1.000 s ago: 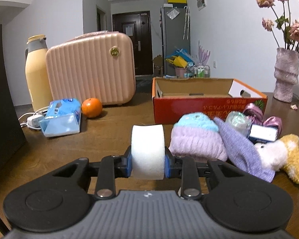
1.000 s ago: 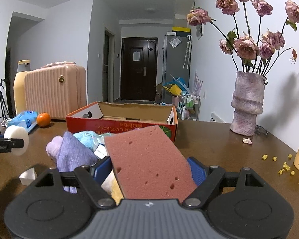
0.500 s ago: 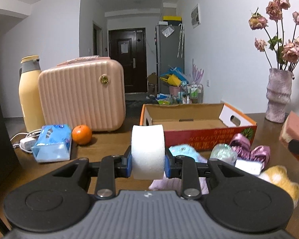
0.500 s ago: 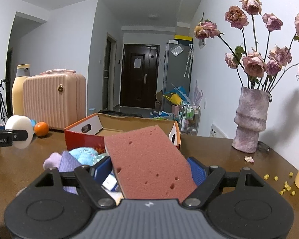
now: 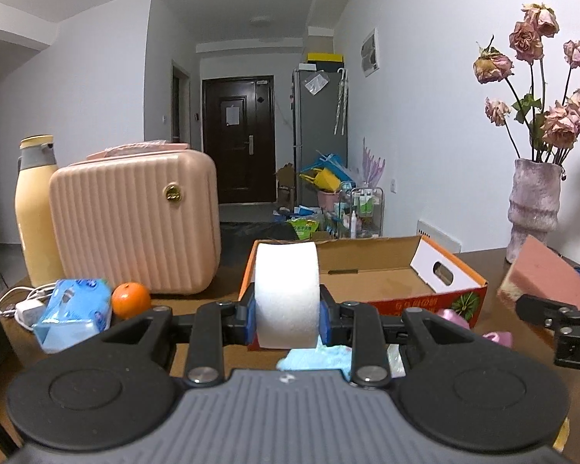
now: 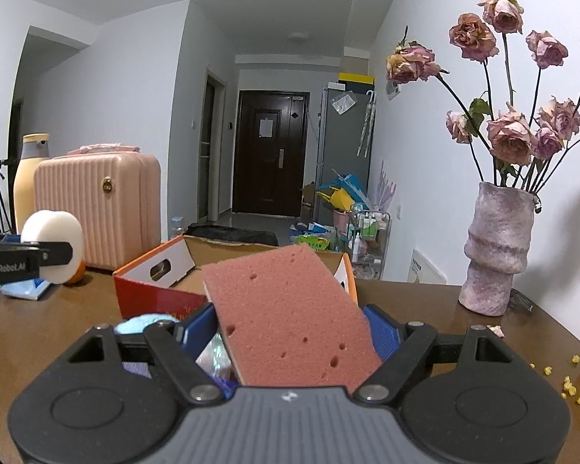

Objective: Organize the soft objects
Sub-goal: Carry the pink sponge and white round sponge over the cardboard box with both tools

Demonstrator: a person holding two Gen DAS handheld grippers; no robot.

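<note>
My left gripper [image 5: 287, 314] is shut on a round white sponge [image 5: 286, 294], held upright above the table in front of the open cardboard box [image 5: 371, 282]. From the right wrist view the same white sponge [image 6: 54, 245] shows at the far left. My right gripper [image 6: 290, 328] is shut on a pink sponge block [image 6: 290, 317], tilted, just before the cardboard box [image 6: 154, 290]. The pink sponge block [image 5: 541, 278] also appears at the right edge of the left wrist view. A blue knitted hat [image 5: 313, 357] lies below the left gripper, mostly hidden.
On the brown table stand a pink suitcase [image 5: 135, 224], a yellow flask [image 5: 34, 208], an orange [image 5: 130, 300] and a blue tissue pack [image 5: 73, 313] at the left. A vase of dried roses [image 6: 495, 251] stands at the right, with crumbs [image 6: 568, 382] nearby.
Both grippers have risen with their sponges and come closer to the box. The pile of soft things has dropped below the left gripper's view. Both grips are unchanged.
</note>
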